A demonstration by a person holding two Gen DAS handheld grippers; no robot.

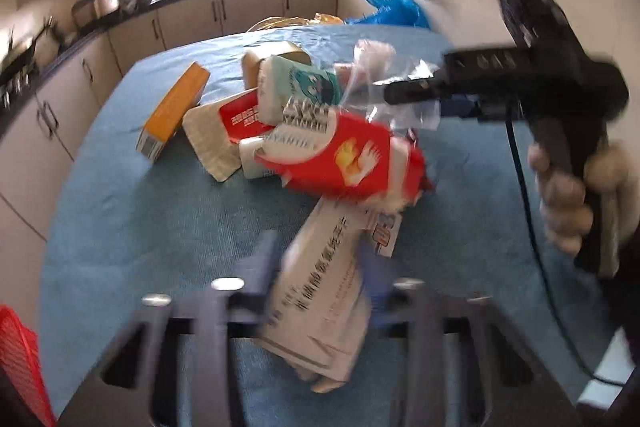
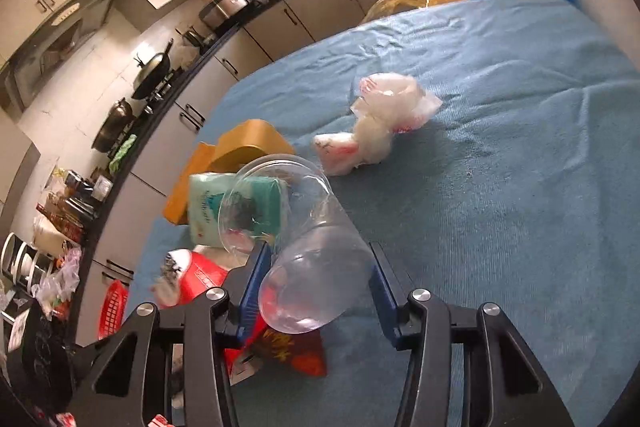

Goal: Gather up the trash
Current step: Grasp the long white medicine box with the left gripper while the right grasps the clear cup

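Over the blue table (image 2: 520, 187), we collect trash.
Left tool (image 1: 320, 291) pinches a white packet (image 1: 320, 307); right tool (image 2: 316, 291) grips a clear cup (image 2: 304, 267); much remains.

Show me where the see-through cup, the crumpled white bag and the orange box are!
clear plastic cup (image 2: 308, 267): right wrist view, on its side wall.
crumpled white bag (image 2: 384, 123): right wrist view, on its bunched middle.
orange box (image 1: 176, 107): left wrist view, on its long top face.

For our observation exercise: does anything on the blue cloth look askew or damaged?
Yes. The red packet lies tilted across a jumbled pile, its end torn open. The clear plastic cup is on its side between the right tool's fingers. A crumpled white bag lies apart.
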